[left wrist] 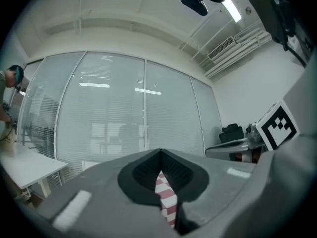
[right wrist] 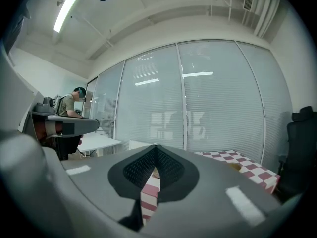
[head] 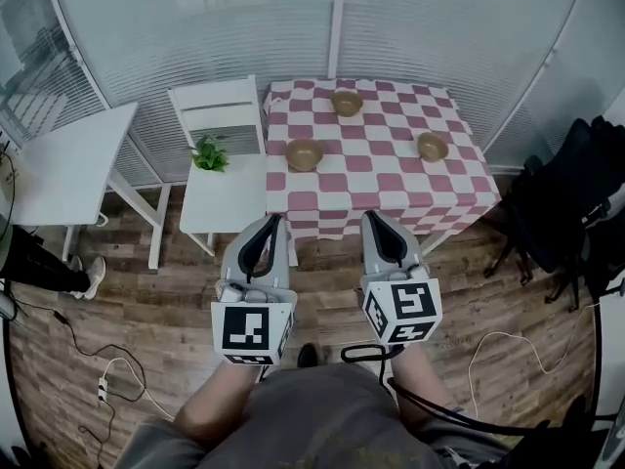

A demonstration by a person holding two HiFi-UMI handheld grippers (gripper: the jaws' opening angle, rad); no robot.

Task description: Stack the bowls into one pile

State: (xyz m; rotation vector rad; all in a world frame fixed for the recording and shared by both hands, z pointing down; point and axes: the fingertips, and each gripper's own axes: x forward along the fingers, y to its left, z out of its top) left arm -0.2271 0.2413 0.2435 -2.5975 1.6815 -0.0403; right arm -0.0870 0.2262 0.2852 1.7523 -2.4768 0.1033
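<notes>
**Red-and-white checked table with three separate bowls; both grippers closed and empty in front of it**

Red and white squares cover the cloth on the table (head: pixel 376 179), seen from above by the person's head camera. Three brown bowls sit on the table, well apart from one another and none stacked. The far bowl (head: pixel 347 102) is near the table's back edge. The left-hand bowl (head: pixel 304 153) is close to the table's left edge. The right-hand bowl (head: pixel 433 146) is towards the table's right side.

The person stands on a wooden floor (head: pixel 146 301) just in front of the table's near edge, holding both grippers close to the body. The left gripper (head: pixel 278 220) and the right gripper (head: pixel 369 215) point at the table, side by side, and touch nothing on it. Each carries a cube with square black-and-white markers at its rear end.

In the left gripper view its fingers (left wrist: pixel 143 170) are clenched, tips meeting, with nothing held; only a strip of the checked cloth shows through the slit below the tips. The right gripper view shows the same: fingers (right wrist: pixel 138 170) pressed together at the tips and empty.

Just left of the table stand a white chair (head: pixel 220 110) and a small white stand (head: pixel 223 203) with a green plant (head: pixel 209 153). A black office chair (head: pixel 562 208) is to the table's right.
</notes>
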